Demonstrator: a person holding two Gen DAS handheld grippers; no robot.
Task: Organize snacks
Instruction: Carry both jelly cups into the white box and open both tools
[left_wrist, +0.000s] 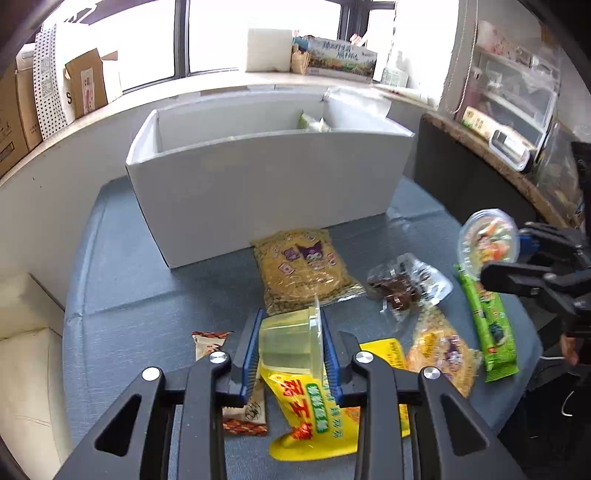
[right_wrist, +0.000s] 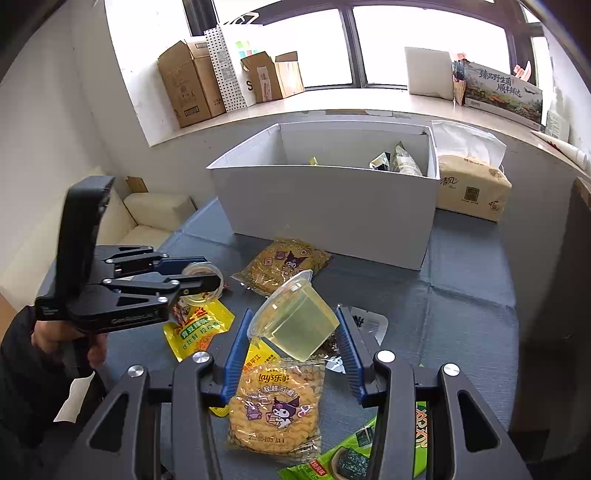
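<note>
Left wrist view: left gripper (left_wrist: 290, 343) clenched on a clear jelly cup (left_wrist: 290, 341) with yellowish filling, blue pads pressing both sides of the cup, which lies tilted with its rim toward the far side. Beneath it, on the grey-blue table cover (left_wrist: 147, 295), lie a yellow snack pouch (left_wrist: 310, 417) and a brown-and-white wrapped bar (left_wrist: 236, 413). Farther off, a noodle-snack bag (left_wrist: 306, 273) touches the near wall of the white box (left_wrist: 266, 192). To the right: a clear pack of dark pieces (left_wrist: 402, 288), a smaller noodle-snack bag (left_wrist: 439, 350) and a green seaweed pack (left_wrist: 487, 321). At far right, the right gripper (left_wrist: 517, 254) grasps a second jelly cup (left_wrist: 487, 240), lid facing the camera.

Right wrist view: right gripper (right_wrist: 291, 332) closed on its jelly cup (right_wrist: 295, 321), held tilted above the table, rim to the upper left. Below it lies the smaller noodle-snack bag (right_wrist: 275, 406), with the seaweed pack (right_wrist: 351, 458) at the near edge. At left, a person's hand (right_wrist: 70, 343) carries the left gripper (right_wrist: 207, 277), its cup (right_wrist: 203, 280) between the fingers, above the yellow pouch (right_wrist: 195, 328). The white box (right_wrist: 332, 206) stands beyond, holding a few packets at its right end; a tissue pack (right_wrist: 472, 192) sits just right of it.
</note>
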